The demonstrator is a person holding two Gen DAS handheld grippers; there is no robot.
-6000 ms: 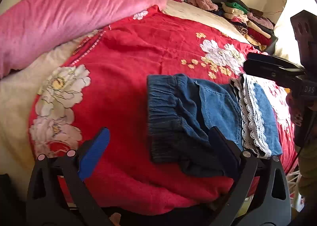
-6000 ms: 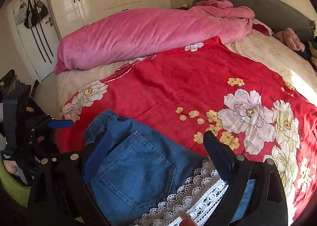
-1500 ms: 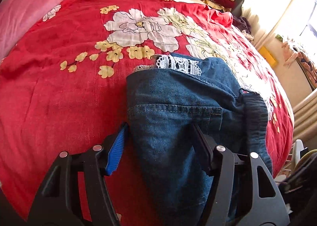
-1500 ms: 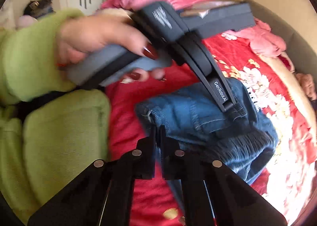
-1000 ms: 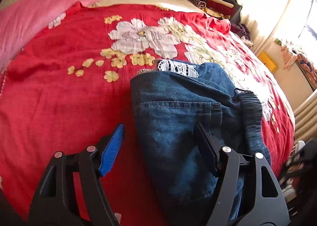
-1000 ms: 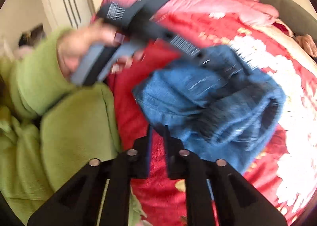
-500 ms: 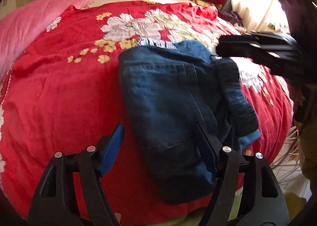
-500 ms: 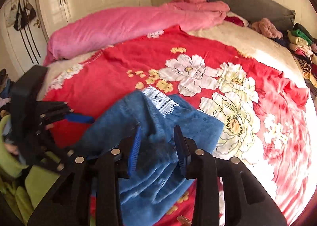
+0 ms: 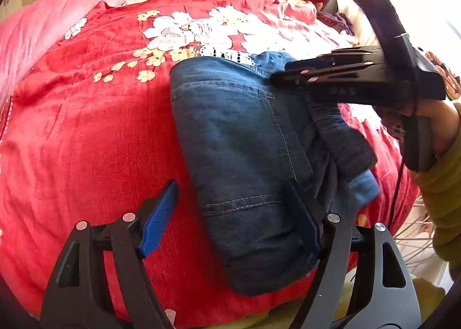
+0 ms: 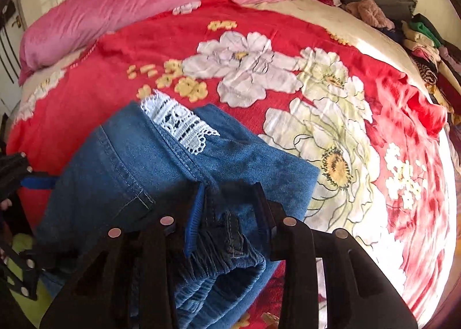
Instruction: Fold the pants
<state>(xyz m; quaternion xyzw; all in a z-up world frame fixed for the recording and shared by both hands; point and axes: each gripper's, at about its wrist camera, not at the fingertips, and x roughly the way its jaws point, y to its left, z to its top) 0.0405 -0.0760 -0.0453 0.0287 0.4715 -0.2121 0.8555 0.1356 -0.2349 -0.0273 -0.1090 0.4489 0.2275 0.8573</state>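
The blue denim pants with white lace trim [image 9: 245, 138] lie folded into a compact bundle on the red flowered blanket [image 9: 86, 127], right ahead of both my tools. My left gripper [image 9: 230, 213] stands wide and is opening, its pads off the cloth. My right gripper [image 10: 229, 208] is narrower, its jaws opening with the gathered waistband [image 10: 224, 259] between them but loose. I judge the folding nearly done; only tidying that rumpled waistband edge remains.
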